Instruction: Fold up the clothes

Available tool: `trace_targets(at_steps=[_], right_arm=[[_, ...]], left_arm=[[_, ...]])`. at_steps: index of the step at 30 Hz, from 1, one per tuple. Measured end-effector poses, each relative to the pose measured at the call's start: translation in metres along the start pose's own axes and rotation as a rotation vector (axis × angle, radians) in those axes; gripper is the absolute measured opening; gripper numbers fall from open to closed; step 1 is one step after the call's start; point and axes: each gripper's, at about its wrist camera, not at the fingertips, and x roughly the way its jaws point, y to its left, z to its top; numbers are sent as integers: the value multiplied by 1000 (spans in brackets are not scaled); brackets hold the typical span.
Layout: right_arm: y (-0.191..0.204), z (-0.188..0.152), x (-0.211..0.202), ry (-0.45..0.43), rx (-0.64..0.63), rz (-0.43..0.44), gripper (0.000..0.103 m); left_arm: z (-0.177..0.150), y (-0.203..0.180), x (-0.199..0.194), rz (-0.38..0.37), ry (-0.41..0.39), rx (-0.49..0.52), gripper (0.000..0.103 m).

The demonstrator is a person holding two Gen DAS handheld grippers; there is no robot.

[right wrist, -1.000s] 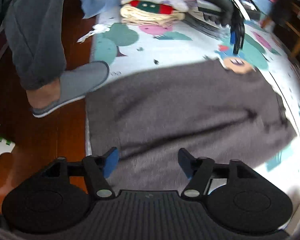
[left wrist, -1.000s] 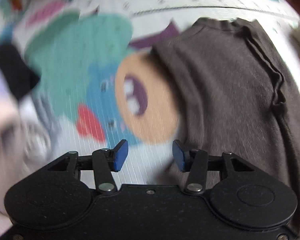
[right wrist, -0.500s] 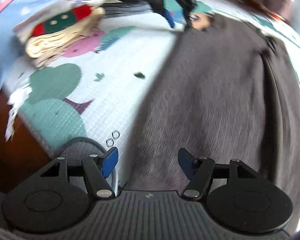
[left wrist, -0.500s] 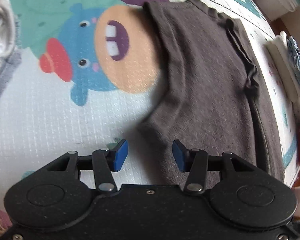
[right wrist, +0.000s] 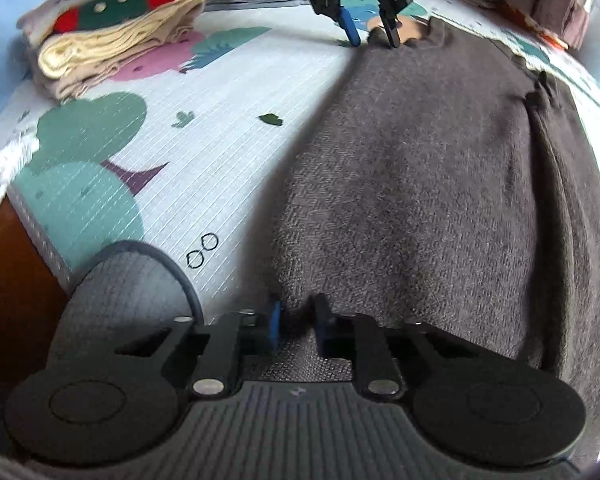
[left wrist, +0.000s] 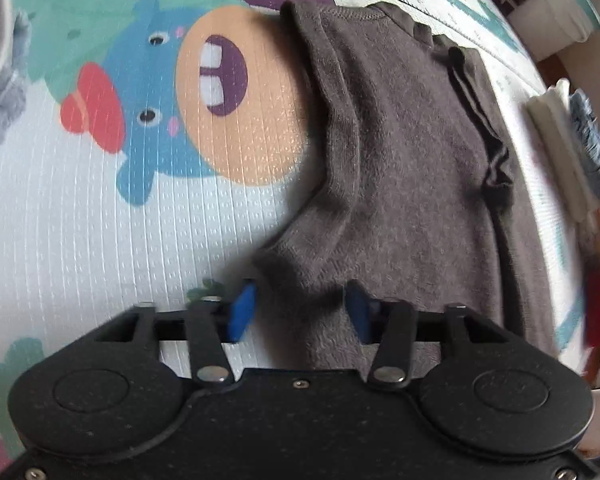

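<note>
A: While I'm pointing both claws down at the play mat, what are you noting, left to right?

B: Left claw: my jaws are closing, a corner of the dark grey sweater is bunching between the blue pads, not yet pinched tight. The sweater is lying spread on the mat, its near edge beside the cartoon hippo print.

A: And further right in that view?

B: Folded white and blue cloth is sitting past the sweater's far edge.

A: The right claw?

B: Right claw: my jaws are closing too, nearly together, gripping a fold at the sweater's edge. A grey slipper is resting at the mat's rim, left of my fingers. A folded stack is lying at the far left corner. My left claw is showing at the sweater's far corner.
</note>
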Motion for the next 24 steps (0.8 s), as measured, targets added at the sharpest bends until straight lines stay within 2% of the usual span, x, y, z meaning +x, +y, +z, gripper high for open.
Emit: trace_targets(at_steps=[3,8,11,15,20,24], right_arm=[[-13,2,-4,7,84,54,8],[-38,2,-21,-27,242,109,7],[-56,-1,-38,-63,346,137,7],[-82,-11,-62,-100,453,156,7],[-123,-43,-77,-103,639,130,7],[-155,-67,-73,-73,727,98,7]], left_arm=[[5,-14,-1,20,23,55,8],[23,-45,-21,56,13,137,7],[36,-82,-28,79,5,192,7],[47,-151,-19,87,19,297,6],[55,-231,16,108,42,368,6],[54,-264,53,180,72,401,6]])
